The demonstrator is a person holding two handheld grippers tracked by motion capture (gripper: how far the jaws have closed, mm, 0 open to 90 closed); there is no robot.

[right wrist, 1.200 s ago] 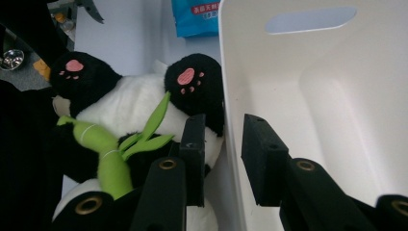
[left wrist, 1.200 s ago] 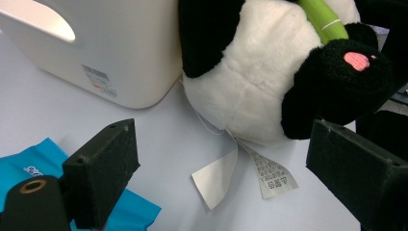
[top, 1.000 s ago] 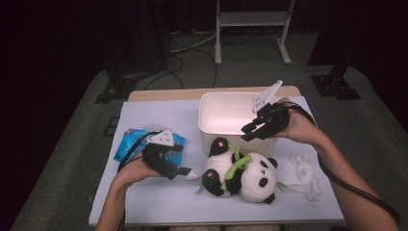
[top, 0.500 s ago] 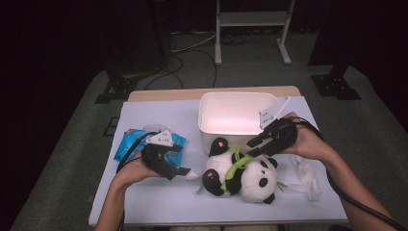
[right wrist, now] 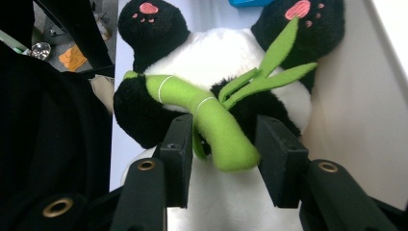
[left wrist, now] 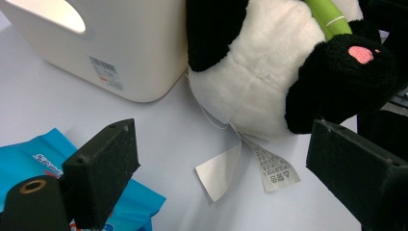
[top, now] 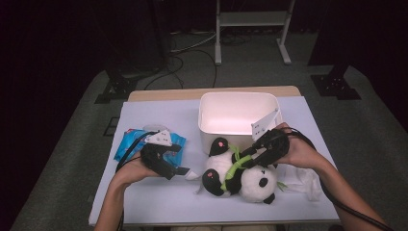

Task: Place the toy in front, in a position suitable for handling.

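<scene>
a soft black and white panda toy [top: 238, 173] lies on its back on the bench [top: 159, 202], near the front edge and a bit right of the middle. its pink-soled feet point toward the white plastic bin [top: 238, 113], which stands at the back edge of the bench, and one foot is just beside the bin's front wall. the panda hugs a green felt bamboo stick [right wrist: 211, 125] with two leaves across its tummy.

the right gripper [top: 257, 156] comes in from the right side and sits over the panda's tummy. its jaws have just been opening, and they now stand about half open, one on each side of the bamboo stick (the stick is between the pads, but they do not squeeze it). a gap shows on both sides of the stick in the right gripper view.

the left gripper [top: 180, 171] rests low over the bench, left of the panda, and points at it. its jaws are wide open and hold nothing. between them, in the left gripper view, two white cloth tags [left wrist: 248, 168] hang from the panda's side and lie on the bench.

a blue plastic packet [top: 130, 144] lies near the left edge of the bench, just behind the left gripper. a crumpled white cloth [top: 308, 178] lies by the right edge, under the person's right wrist.
</scene>
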